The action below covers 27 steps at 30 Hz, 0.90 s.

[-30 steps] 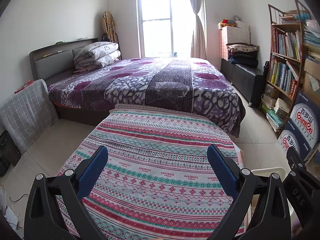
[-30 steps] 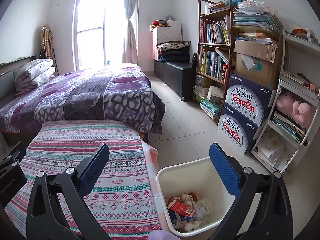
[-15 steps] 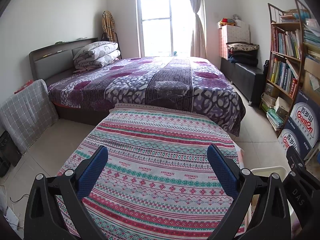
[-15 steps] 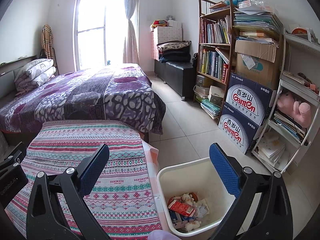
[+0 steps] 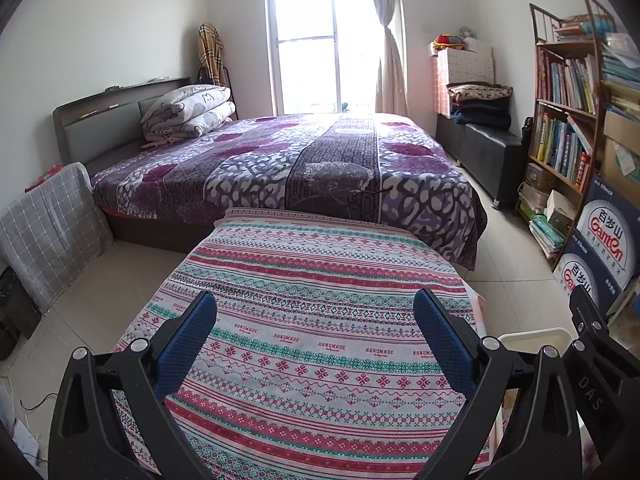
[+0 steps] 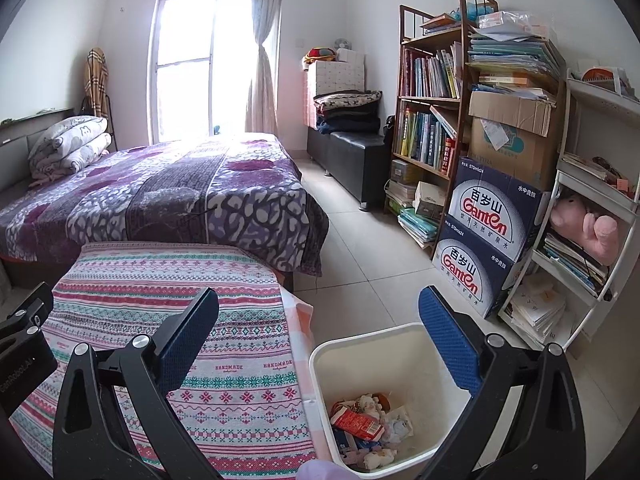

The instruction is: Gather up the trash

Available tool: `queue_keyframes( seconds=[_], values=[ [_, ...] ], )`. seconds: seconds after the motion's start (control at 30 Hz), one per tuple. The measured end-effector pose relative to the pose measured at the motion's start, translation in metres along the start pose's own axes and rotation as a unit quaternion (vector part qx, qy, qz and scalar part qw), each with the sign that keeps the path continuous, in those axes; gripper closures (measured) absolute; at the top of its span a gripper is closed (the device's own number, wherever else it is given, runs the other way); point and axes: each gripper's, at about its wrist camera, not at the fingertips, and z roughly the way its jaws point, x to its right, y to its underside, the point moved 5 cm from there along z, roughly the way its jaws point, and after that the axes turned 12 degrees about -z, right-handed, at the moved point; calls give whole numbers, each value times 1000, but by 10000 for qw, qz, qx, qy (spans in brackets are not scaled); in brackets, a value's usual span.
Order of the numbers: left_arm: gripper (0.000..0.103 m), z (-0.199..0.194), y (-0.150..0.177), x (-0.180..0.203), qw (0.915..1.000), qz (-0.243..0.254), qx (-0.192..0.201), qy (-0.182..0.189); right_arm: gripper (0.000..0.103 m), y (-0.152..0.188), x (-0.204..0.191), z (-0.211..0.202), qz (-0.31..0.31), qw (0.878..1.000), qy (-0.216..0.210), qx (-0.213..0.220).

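A white trash bin (image 6: 320,364) stands on the floor right of the table and holds a red carton (image 6: 357,425) and crumpled paper scraps (image 6: 394,426). My right gripper (image 6: 318,330) is open and empty, above the table's right edge and the bin. My left gripper (image 5: 316,332) is open and empty over the patterned tablecloth (image 5: 316,280). The bin's rim (image 5: 536,335) shows at the lower right of the left wrist view. No loose trash shows on the tablecloth (image 6: 160,280).
A bed with a purple blanket (image 5: 304,160) stands just beyond the table. A bookshelf (image 6: 432,120), Ganten water boxes (image 6: 488,216) and a white rack (image 6: 592,208) line the right wall. Tiled floor (image 6: 360,248) runs between the bed and shelves.
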Motion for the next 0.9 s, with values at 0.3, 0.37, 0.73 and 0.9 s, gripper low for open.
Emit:
queue_keyframes(
  seconds=[0.3,0.37,0.73,0.9],
  values=[
    [9,-1,0,2,10000,55,15,53,7,0,2,0,3,10000,-10,10],
    [9,-1,0,3,10000,71,19,62,7,0,2,0,-3,10000,-3,13],
    [9,0,-3,1,10000,-9,-58,34,7,1,2,-1,15,10000,-7,2],
    [9,0,-4,0,9999,-17,-111,38,7,1,3,-2,23,10000,-6,-3]
  ],
)
